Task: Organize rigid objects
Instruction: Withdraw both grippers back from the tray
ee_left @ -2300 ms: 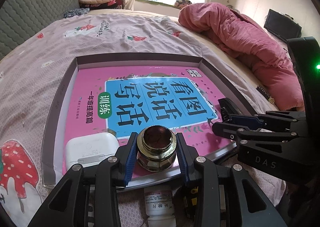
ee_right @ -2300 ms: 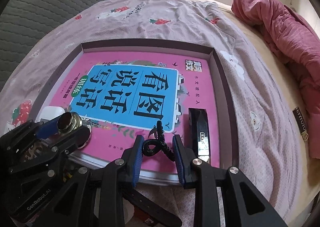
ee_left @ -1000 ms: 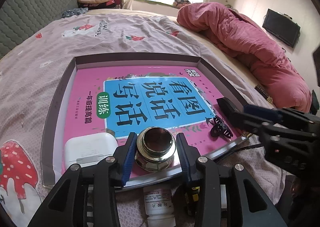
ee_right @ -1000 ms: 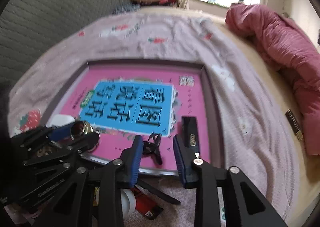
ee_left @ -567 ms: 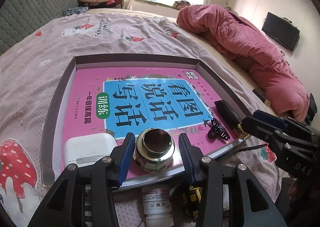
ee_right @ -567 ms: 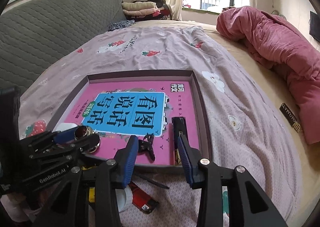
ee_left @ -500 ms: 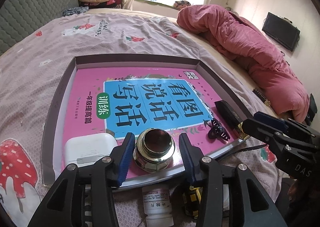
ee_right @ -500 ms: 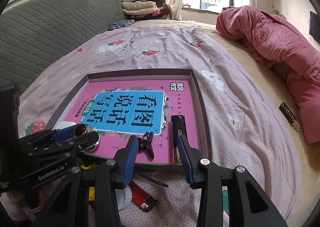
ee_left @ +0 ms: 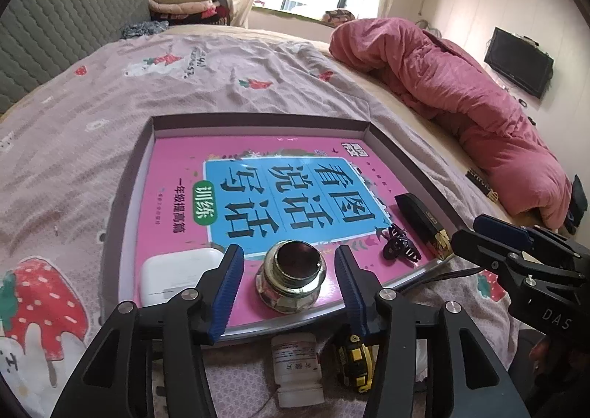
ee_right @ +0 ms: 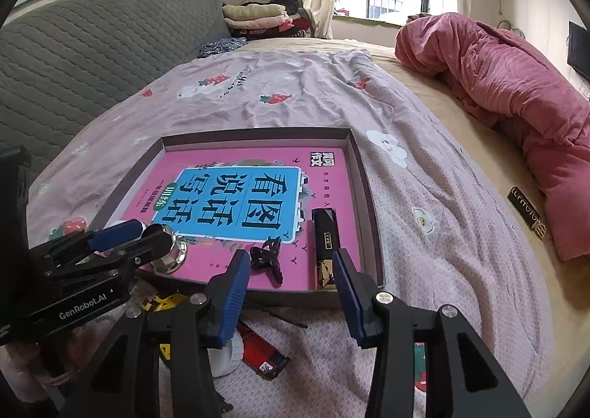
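On a bed, a shallow tray [ee_left: 125, 196] holding a pink book serves as the sorting spot. The left hand-held gripper [ee_left: 289, 292] is opening around a metal pipe fitting [ee_left: 291, 279], which stands upright near the tray's front edge — its pads clear of the metal, nothing gripped. The right hand-held gripper [ee_right: 291, 292], also opening and empty, hangs over the tray's front right corner, a black hair clip [ee_right: 267, 259] just beyond its left pad. Items left outside lie just in front of the tray: a white bottle [ee_left: 297, 370] — long axis pointing at the tray — and a yellow tape measure [ee_left: 356, 362], both likeliest the left gripper's; a red lighter [ee_right: 261, 355] sits under the right.
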The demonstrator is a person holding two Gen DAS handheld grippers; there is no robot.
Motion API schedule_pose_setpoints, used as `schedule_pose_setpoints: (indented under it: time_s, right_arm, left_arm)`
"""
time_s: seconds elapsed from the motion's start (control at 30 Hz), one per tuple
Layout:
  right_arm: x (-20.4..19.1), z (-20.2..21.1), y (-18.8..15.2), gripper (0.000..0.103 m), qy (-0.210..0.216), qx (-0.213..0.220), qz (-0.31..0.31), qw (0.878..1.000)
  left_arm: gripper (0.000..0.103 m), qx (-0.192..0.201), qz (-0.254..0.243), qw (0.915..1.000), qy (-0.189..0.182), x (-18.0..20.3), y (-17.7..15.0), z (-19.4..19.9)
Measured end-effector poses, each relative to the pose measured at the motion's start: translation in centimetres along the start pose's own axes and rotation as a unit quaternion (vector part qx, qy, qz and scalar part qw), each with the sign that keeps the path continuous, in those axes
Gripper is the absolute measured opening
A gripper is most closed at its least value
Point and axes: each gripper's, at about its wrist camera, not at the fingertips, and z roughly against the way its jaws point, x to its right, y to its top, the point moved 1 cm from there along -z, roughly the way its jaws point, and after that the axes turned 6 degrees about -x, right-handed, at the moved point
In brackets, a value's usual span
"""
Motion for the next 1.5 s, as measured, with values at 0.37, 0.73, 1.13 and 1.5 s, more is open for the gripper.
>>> schedule_pose_setpoints:
  time_s: [0.37, 0.73, 1.13, 1.5]
  right_arm:
    - [0.0, 1.1, 0.0, 0.046, -0.004, 0.014, 0.002, 1.000]
    - [-0.1, 1.8, -0.7, 0.047, 0.001, 0.022, 0.009, 1.000]
    - [-0.1, 2.7, -1.5, 0.048, 0.023, 0.024, -0.005, 0.999]
    - [0.1, 4.7, -1.5, 0.048, 0.034, 0.046, -0.010, 0.998]
  left_arm:
    - [0.058, 0.016, 0.005, 0.9997, 0.015, -0.8, -0.2, 1.6]
    - [0.059, 0.037, 0.023, 0.9985, 0.034, -1.7, -1.0, 4.4]
    - [0.059, 0.040, 0.023, 0.9963, 0.072, -1.3, -2.5, 6.3]
    - [0.059, 0.062, 0.003, 0.9929, 0.101, 0.8, -3.6, 8.9]
